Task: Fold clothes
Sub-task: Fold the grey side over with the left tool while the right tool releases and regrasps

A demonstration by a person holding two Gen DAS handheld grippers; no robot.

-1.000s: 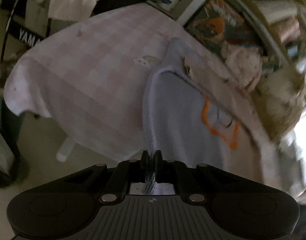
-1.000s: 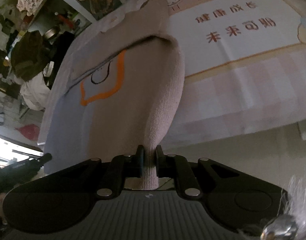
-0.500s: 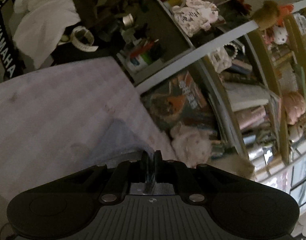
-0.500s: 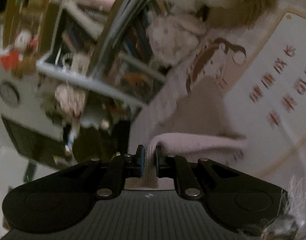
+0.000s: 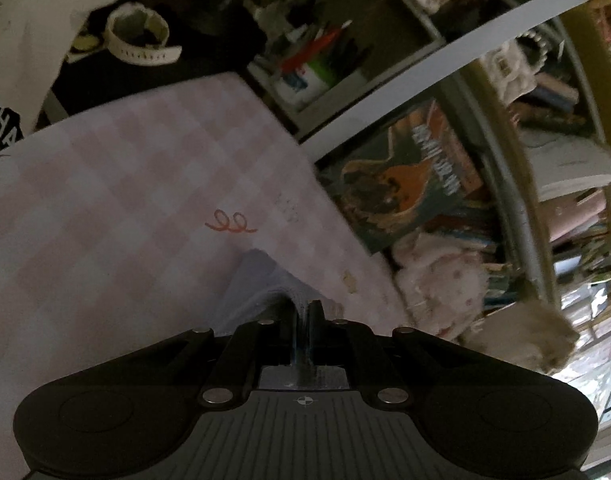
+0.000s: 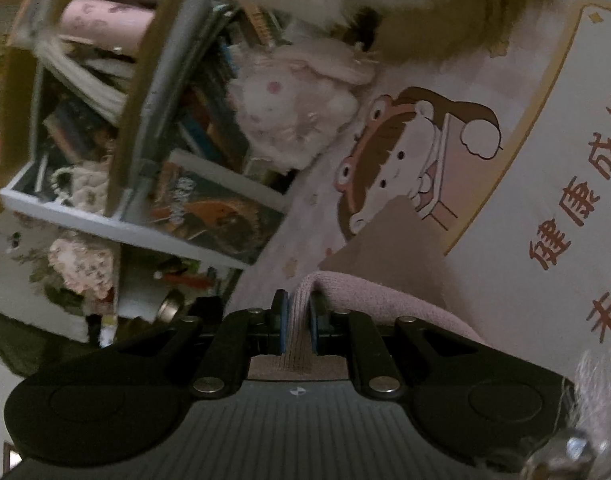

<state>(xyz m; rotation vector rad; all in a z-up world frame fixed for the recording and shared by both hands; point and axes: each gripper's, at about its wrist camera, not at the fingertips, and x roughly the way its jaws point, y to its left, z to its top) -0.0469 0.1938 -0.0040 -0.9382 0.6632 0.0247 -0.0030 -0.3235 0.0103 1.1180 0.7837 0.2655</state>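
I am holding two hand-held grippers and one garment. My left hand-held gripper [image 5: 303, 312] is pinching the garment's pale blue edge [image 5: 257, 284], and my right hand-held gripper [image 6: 297, 312] is pinching its pink knit hem [image 6: 369, 296]. The garment is draping from both over the checked tabletop [image 5: 105, 184] near its far edge beside the bookshelf [image 6: 125, 128].

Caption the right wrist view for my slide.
Right gripper shut on a pinkish-beige knitted garment above a cartoon-printed tablecloth.
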